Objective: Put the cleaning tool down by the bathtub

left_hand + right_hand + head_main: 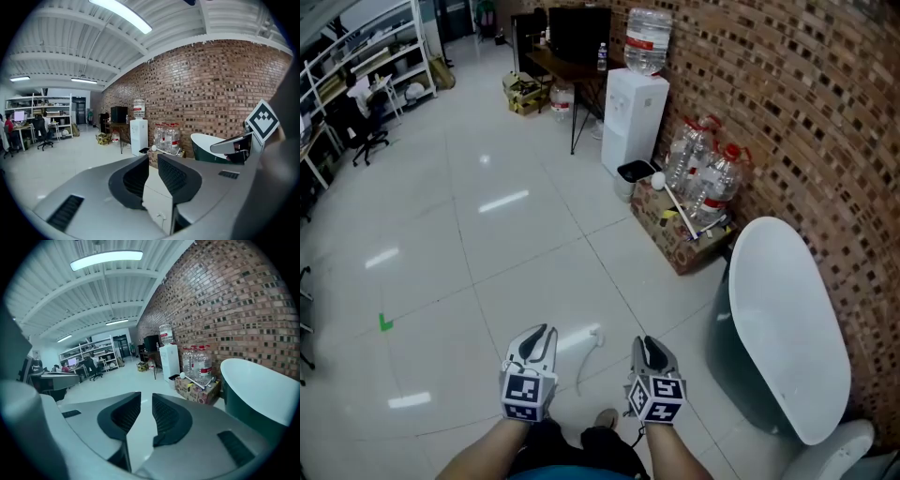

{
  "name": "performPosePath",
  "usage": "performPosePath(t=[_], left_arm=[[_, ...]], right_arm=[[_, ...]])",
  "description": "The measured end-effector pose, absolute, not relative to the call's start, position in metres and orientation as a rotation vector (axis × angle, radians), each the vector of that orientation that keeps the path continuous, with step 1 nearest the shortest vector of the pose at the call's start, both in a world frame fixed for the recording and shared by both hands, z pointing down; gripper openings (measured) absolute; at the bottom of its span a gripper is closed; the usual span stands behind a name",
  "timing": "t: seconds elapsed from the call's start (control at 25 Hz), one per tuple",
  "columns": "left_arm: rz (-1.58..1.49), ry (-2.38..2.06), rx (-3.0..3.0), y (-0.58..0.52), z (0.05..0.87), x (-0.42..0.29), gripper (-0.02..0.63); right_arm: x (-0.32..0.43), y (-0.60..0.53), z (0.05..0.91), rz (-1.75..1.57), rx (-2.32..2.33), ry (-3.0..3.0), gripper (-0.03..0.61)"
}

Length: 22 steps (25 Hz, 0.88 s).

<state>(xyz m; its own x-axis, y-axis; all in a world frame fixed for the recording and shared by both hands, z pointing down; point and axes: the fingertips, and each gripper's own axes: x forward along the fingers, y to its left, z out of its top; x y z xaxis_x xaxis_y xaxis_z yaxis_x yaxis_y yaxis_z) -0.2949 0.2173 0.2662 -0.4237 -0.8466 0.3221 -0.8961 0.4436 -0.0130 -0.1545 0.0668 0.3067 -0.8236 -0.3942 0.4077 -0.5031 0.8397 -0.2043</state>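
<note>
A white cleaning tool (579,339) with a thin curved tail lies on the pale floor tiles, between and just ahead of my two grippers. The white bathtub (787,309) with its dark outer wall stands to the right against the brick wall; it also shows as the tub (262,385) in the right gripper view. My left gripper (542,334) hangs open above the floor, left of the tool, nothing between its jaws. My right gripper (649,345) is open too, right of the tool, and holds nothing. Through the left gripper's (153,159) gap I see floor and a bit of the tool (161,216).
A cardboard box (680,239) with a long-handled brush stands beyond the tub, with big water bottles (708,173) behind it. A water dispenser (633,103) and a black bin (635,172) are further back. A white fixture (844,450) sits at the tub's near end.
</note>
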Motion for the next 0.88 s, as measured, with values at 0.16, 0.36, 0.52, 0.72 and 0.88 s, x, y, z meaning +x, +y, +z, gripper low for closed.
performPosePath(t=[0.16,0.36,0.52,0.72,0.88], left_arm=[[0.258,-2.398,1.528,0.221,0.291,-0.316,0.057],[0.263,-2.363,1.571,0.229,0.339,-0.350,0.057],[0.220,-2.368,1.528,0.228,0.414,-0.373,0.057],[0.205,-2.342,1.476,0.218,0.525,-0.384,0.057],[0.192,-2.321,1.463,0.205,0.601,-0.392,0.069]], right_arm=[[-0.171,0.076,0.336,0.420,0.687,-2.630,0.100],[-0.196,0.090,0.399,0.433,0.745,-2.572,0.101],[-0.217,0.097,0.485,0.458,0.725,-2.519,0.101],[-0.240,0.091,0.595,0.466,0.689,-2.476,0.101],[-0.258,0.081,0.675,0.479,0.694,-2.442,0.103]])
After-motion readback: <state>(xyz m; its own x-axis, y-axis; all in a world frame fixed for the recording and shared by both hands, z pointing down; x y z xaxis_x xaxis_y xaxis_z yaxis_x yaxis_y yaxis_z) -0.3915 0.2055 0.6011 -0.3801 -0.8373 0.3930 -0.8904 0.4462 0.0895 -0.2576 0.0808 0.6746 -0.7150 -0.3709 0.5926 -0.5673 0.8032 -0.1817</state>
